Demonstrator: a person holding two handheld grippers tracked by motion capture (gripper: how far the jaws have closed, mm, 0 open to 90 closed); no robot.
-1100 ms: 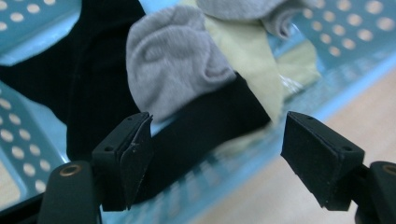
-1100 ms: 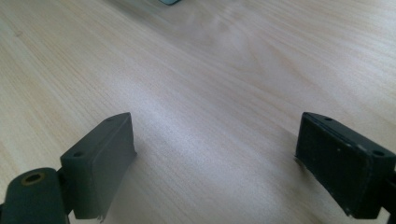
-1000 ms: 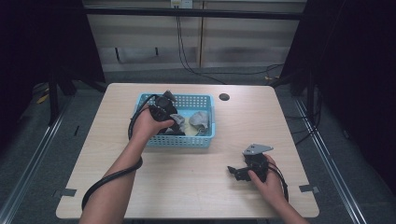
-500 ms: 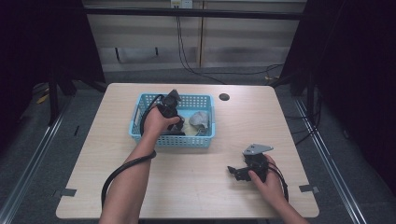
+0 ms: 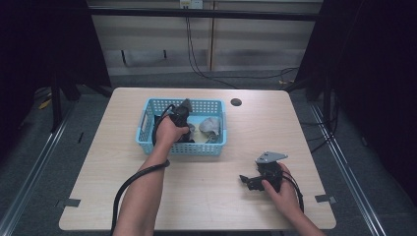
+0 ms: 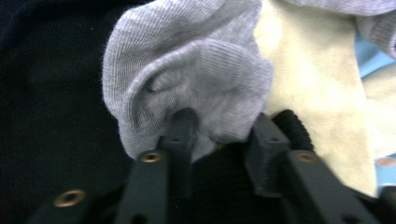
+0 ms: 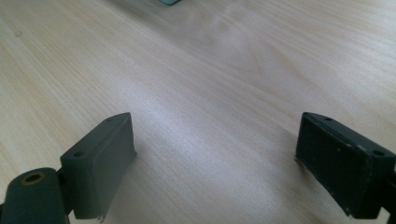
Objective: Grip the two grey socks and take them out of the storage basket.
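Pale wood tabletop [image 5: 206, 187] under us, blue mesh basket [image 5: 147, 142] near the far edge. Our left gripper [image 6: 219, 128] is down in it, jaws just closing, now pinching a fold of grey knit sock [image 6: 187, 70] lying on black and cream cloth. Our right gripper [image 7: 215, 158] rests spread wide over bare wood.

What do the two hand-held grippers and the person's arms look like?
Both are black. The left hand-held gripper trails a thick black cable along a bare forearm. The right hand-held gripper carries a grey three-cornered plate on top and its own black cable. Its jaws end in flat, dark rectangular pads with small screw holes. No sleeves show.
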